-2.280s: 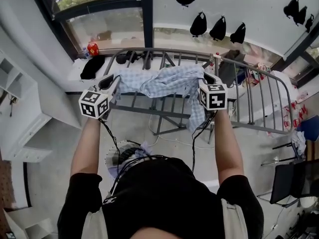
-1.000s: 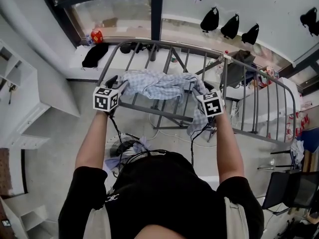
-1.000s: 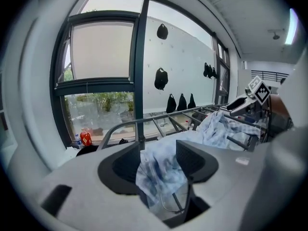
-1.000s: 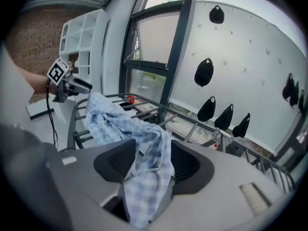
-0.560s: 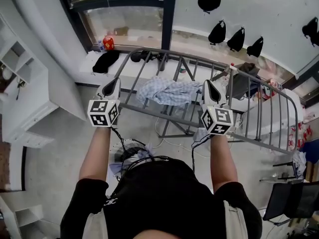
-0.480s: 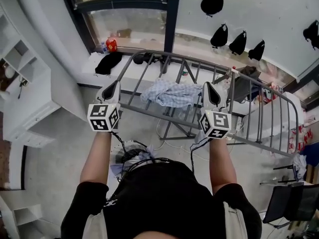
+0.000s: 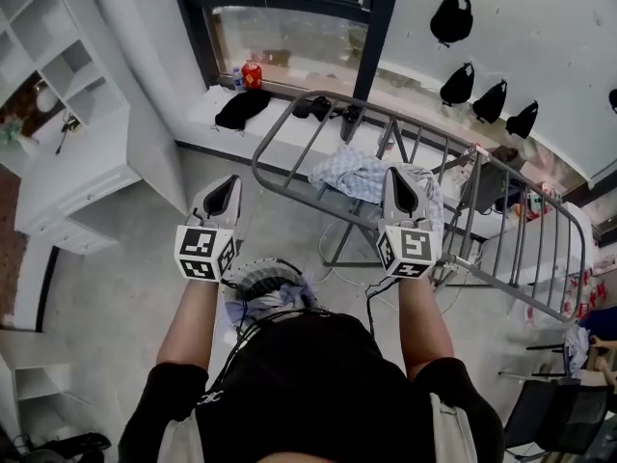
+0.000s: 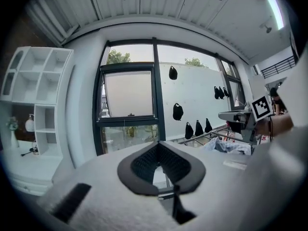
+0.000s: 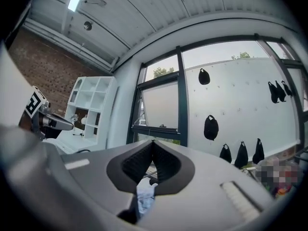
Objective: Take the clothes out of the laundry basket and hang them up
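Both jaw pairs pressed together, nothing between the pads. Left gripper (image 7: 226, 185) and right gripper (image 7: 397, 177) are held side by side, well apart. Open room: bare pale grey floor (image 7: 125, 258) from 7 to 10 o'clock of the left gripper, out to the white open-shelved cabinet (image 7: 67, 114). At 1 o'clock of the left gripper is the rounded corner of the grey metal drying rack (image 7: 280, 133); in the head view its near rail runs behind the right gripper. Count: one rack. One blue-and-white checked shirt (image 7: 355, 170), bunched on the rack bars at 11 o'clock of the right gripper, clear of both jaws. Four black bags (image 7: 451, 17) whole on the white wall, 12 to 2 o'clock. One red can (image 7: 252, 73) beside a black cloth bundle (image 7: 241, 109) on the sill. Containers: one round white laundry basket (image 7: 249, 276) at 6 o'clock of the left gripper, partly hidden by my head, with pale lilac cloth (image 7: 289, 292) in it.
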A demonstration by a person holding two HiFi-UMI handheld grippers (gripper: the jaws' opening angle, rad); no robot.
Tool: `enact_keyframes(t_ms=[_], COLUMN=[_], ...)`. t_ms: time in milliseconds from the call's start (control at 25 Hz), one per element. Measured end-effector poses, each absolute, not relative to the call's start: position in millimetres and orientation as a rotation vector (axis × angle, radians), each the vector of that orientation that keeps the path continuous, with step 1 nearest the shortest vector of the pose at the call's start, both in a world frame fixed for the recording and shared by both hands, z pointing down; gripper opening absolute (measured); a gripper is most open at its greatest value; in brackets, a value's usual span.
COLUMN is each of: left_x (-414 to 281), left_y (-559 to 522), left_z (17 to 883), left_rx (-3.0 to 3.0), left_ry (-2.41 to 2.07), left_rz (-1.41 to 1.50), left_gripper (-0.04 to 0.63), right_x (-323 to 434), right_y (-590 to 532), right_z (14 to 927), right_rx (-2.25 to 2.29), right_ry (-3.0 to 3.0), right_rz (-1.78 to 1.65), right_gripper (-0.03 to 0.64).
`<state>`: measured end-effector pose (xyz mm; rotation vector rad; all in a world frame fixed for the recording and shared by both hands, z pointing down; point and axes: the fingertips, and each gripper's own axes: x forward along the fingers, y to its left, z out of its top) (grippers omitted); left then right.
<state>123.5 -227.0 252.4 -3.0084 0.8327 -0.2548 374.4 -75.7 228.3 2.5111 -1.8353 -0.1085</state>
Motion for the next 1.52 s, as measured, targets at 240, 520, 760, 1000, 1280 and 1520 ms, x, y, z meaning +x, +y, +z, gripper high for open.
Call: enact_keyframes(t_ms=[240, 520, 760, 1000, 1280, 1520], left_x=[48, -61, -146, -200, -222, -225], left_y=[-211, -202, -193, -172, -143, -111], left_z=[258, 270, 286, 329, 401, 483], left_rx=[-3.003, -2.938, -2.880, -2.902, -3.002, -3.072], left_ry=[0.969, 1.213, 1.401, 1.511, 1.490, 1.435], left_rz=[-0.267, -0.312, -0.363, -0.450, -0.632, -0.903], left_gripper=[0.005, 0.005, 0.005, 0.005, 0.195, 0.192], right_x=[301, 197, 110, 52, 12, 12], right_y=[-107, -144, -166, -166, -152, -125], right_z=[241, 255, 277, 309, 362, 420], right_rx=[2.376, 2.179, 2.002, 1.874, 1.662, 1.591], right_ry=[-2.009, -2.212, -2.337, -2.371, -2.390, -2.283], right_rz=[-0.076, -0.020, 0.054, 0.129, 0.292, 0.385], right_gripper=[0.014, 0.014, 0.014, 0.015, 0.156, 0.160])
